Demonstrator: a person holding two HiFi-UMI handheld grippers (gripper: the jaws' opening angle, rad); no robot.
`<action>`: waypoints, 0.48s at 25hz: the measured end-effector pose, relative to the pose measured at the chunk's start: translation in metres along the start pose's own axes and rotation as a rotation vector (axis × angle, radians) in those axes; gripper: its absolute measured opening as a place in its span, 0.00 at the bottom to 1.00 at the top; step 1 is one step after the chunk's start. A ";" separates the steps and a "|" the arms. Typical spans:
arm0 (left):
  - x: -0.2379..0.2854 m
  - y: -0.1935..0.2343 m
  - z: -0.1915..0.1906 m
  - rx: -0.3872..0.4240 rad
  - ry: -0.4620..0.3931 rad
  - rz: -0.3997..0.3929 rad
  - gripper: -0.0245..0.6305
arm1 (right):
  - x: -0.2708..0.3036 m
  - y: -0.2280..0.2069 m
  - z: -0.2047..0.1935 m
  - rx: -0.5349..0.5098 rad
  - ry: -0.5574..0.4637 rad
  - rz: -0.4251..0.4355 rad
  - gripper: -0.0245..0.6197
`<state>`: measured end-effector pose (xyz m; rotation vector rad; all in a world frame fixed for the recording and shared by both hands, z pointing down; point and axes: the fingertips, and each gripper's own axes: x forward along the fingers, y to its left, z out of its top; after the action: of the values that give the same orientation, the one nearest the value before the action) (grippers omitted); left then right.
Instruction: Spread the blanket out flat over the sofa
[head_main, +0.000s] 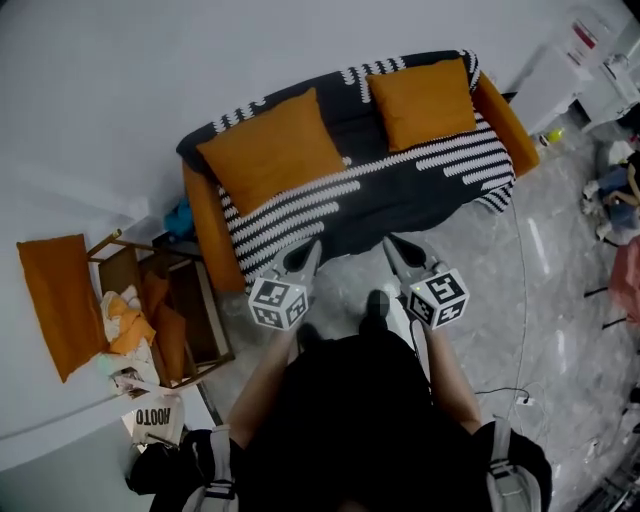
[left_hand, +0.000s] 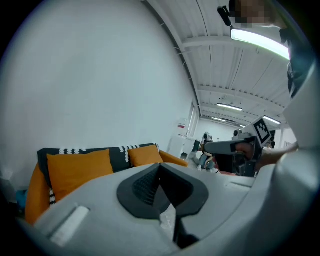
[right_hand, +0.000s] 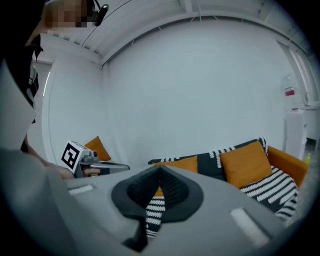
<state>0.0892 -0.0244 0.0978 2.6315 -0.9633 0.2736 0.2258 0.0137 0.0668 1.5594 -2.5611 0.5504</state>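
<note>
The dark blanket (head_main: 400, 185) with white stripes lies spread over the orange sofa (head_main: 205, 225), covering backrest, seat and front. Two orange cushions (head_main: 272, 150) (head_main: 420, 100) rest on it. Both grippers hover side by side over the floor in front of the sofa, apart from the blanket. My left gripper (head_main: 305, 250) (left_hand: 160, 167) is shut with nothing in it. My right gripper (head_main: 395, 245) (right_hand: 160, 170) also has its jaws together and holds nothing. The striped blanket (right_hand: 270, 185) shows in the right gripper view, a cushion (left_hand: 77, 167) in the left gripper view.
A wooden crate-like side table (head_main: 190, 320) holding cloths stands left of the sofa, with another orange cushion (head_main: 60, 300) and a white bag (head_main: 155, 415) nearby. A cable (head_main: 520, 300) runs over the marble floor. A white cabinet (head_main: 560, 80) and clutter (head_main: 615, 190) sit at the right.
</note>
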 end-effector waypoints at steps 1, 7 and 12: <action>0.008 -0.006 0.007 0.004 -0.007 0.003 0.05 | 0.000 -0.009 0.005 -0.006 -0.002 0.009 0.04; 0.049 -0.043 0.046 0.027 -0.042 0.011 0.05 | -0.002 -0.053 0.031 -0.051 -0.020 0.077 0.04; 0.071 -0.064 0.062 0.043 -0.068 0.011 0.05 | -0.007 -0.076 0.040 -0.077 -0.028 0.103 0.04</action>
<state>0.1890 -0.0426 0.0453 2.6908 -1.0043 0.2104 0.3002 -0.0263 0.0468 1.4276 -2.6614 0.4370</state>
